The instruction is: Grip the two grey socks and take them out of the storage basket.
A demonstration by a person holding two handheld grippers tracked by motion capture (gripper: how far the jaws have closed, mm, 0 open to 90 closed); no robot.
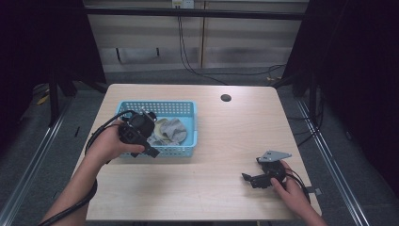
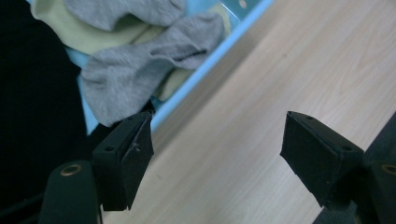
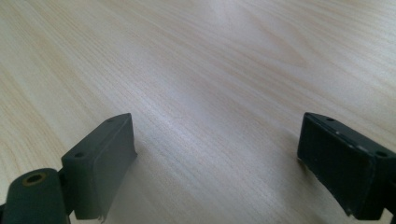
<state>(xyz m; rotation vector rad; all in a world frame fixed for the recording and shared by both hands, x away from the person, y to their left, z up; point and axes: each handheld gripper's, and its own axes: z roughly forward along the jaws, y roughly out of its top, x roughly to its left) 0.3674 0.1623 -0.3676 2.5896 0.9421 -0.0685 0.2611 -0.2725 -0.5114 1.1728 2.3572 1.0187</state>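
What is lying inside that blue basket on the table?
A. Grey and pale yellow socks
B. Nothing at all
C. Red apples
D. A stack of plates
A: the left gripper view shows grey socks lying over pale yellow ones inside the blue basket.

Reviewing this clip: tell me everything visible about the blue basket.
The basket is light blue, apparently plastic, rectangular, with perforated lattice walls and an open top. It sits upright and flat on the left half of the table. Inside lie grey socks over something pale yellow. The left tongs, open, are at its near edge, one jaw by the rim; contact cannot be told.
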